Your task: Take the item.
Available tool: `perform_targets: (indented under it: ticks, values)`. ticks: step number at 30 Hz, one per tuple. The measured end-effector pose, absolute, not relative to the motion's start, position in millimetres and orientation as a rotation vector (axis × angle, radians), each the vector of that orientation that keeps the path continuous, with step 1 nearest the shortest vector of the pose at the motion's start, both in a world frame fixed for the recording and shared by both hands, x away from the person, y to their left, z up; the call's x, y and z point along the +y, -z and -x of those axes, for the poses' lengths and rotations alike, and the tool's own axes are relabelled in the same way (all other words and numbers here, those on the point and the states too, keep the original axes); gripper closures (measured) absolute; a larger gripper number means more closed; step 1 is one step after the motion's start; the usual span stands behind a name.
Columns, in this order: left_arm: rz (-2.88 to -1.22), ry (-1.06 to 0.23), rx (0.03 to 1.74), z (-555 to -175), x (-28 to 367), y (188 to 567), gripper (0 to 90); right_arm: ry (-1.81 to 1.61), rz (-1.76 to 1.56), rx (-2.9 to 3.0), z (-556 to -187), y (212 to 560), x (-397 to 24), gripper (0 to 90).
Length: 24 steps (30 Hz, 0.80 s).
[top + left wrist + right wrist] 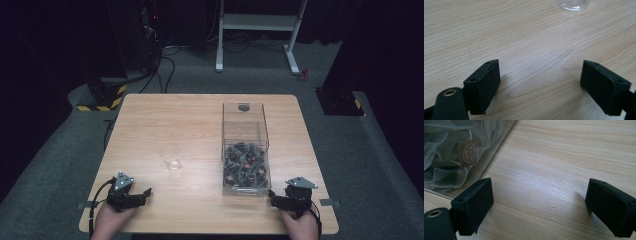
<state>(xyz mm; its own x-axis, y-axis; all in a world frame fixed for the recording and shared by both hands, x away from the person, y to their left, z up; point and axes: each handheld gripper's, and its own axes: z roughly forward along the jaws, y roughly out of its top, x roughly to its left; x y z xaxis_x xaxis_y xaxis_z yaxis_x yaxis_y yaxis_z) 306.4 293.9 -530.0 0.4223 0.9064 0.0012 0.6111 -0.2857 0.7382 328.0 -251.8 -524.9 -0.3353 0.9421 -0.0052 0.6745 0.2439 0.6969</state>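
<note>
The wooden table [150, 107] carries a tall clear box [244, 131] toward its right edge, open-topped as far as the high view tells, its lower part heaped with small mesh tea bags [245, 165] bearing paper tags. A small clear glass [170, 156] stands upright well to the left of the box, nearer the middle of the table and closer to the front edge than the back. The left gripper [141, 193] rests near the front left corner with its jaws spread wide and nothing between them; in the left gripper view the base of the glass [573, 5] sits ahead, well apart from the jaws. The right gripper [273, 198] lies near the front right corner, just beside the box's near corner, its jaws likewise spread and empty; the right gripper view shows the box wall [496, 150] and a tagged bag [468, 153] behind it. The work looks to be at its start: likely a bag goes from box to glass. To do that well, the right gripper should rise above the rim and come down inside rather than press the wall, pinch a single bag by its mesh, and the left should steady the glass without tipping it.
</note>
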Motion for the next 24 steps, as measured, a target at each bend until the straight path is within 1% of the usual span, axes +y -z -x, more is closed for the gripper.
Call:
perform_targets:
  ticks: [24]
  values:
    - [-2.010,-0.566,1.279,-306.4,293.9,529.9,16.7,-0.855,-1.460,2.121,-329.8,524.7,-251.7,7.7]
